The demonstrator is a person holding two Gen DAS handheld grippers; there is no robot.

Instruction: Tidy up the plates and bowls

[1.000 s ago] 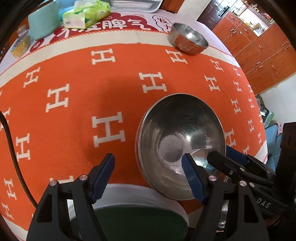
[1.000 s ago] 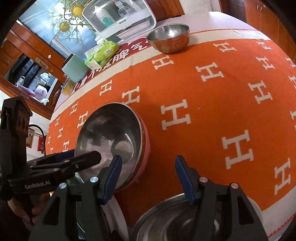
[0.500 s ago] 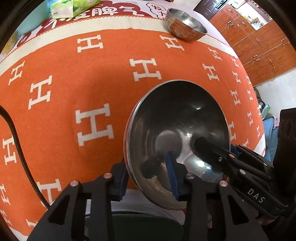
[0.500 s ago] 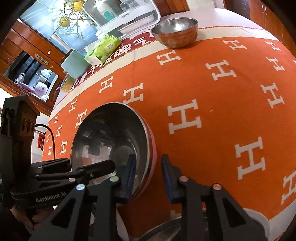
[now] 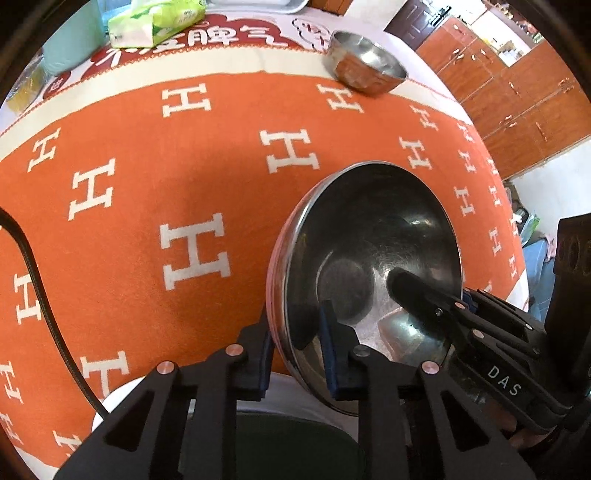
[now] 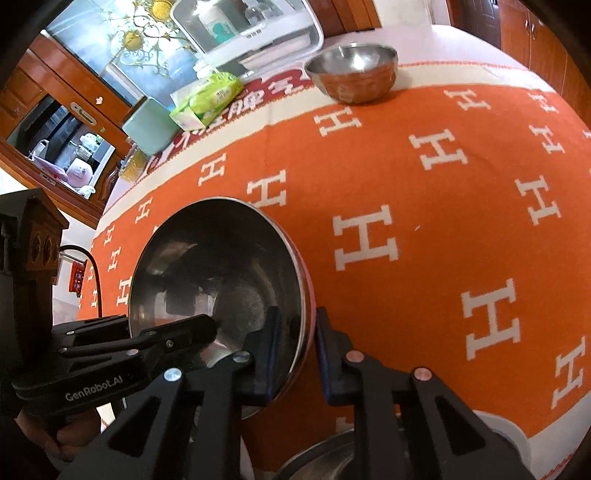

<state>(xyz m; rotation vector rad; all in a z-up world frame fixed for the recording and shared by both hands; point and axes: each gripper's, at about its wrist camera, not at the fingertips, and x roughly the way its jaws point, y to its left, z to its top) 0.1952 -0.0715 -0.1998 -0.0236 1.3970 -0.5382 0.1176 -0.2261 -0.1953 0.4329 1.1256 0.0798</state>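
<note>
A large steel bowl with a pink outside is held tilted above the orange cloth. My left gripper is shut on its near left rim. My right gripper is shut on the opposite rim of the same bowl; it shows in the left wrist view reaching in from the right. A small steel bowl stands at the far edge of the cloth and also shows in the right wrist view. A white plate with a green centre lies under my left gripper. Another steel bowl sits below my right gripper.
The orange H-patterned cloth covers the table. At the back stand a green tissue pack, a pale green container and a white tray. Wooden cabinets are to the right.
Both grippers went from open beside the large bowl to shut on its rim. The bowl has been lifted and tilted up off the cloth.
</note>
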